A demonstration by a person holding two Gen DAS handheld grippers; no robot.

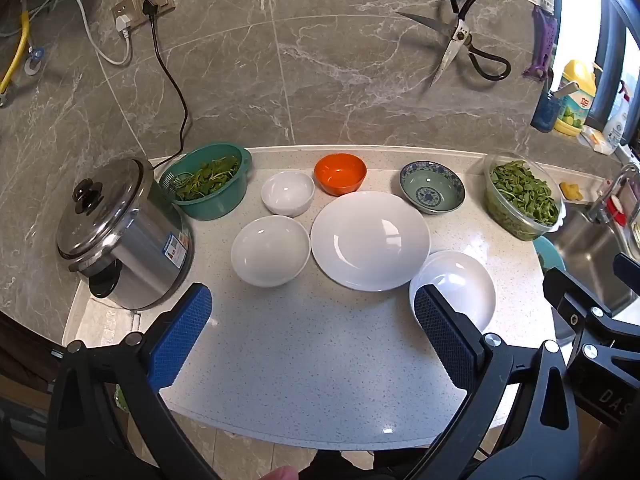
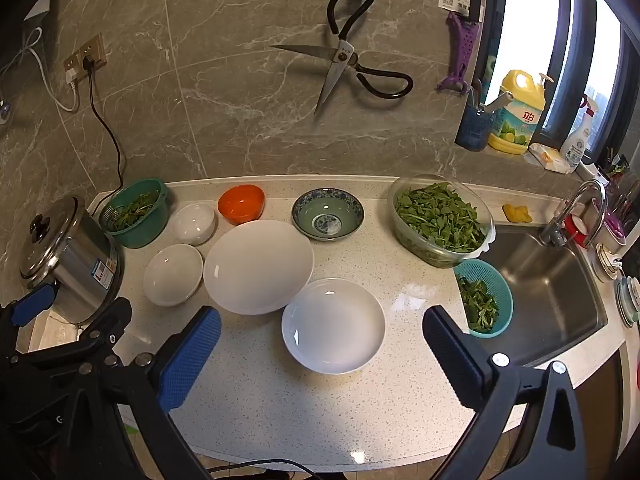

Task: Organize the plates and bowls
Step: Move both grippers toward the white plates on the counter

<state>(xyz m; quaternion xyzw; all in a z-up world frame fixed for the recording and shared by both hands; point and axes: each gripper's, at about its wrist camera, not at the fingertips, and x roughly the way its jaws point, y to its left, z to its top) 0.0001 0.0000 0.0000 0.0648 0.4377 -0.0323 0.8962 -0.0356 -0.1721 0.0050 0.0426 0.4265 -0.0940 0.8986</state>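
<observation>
While your left gripper and right gripper both hover with fingers spread wide and nothing held, the large white plate sits mid-counter, its near edge overlapping the shallow white plate. Behind: white bowl, orange bowl, blue-patterned bowl. Detergent bottle reads "立白".

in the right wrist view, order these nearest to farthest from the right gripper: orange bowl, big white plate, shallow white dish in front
From the right gripper:
1. Shallow white dish, directly ahead between the fingers.
2. Big white plate, behind it, left of centre.
3. Orange bowl, at the back near the wall.
</observation>
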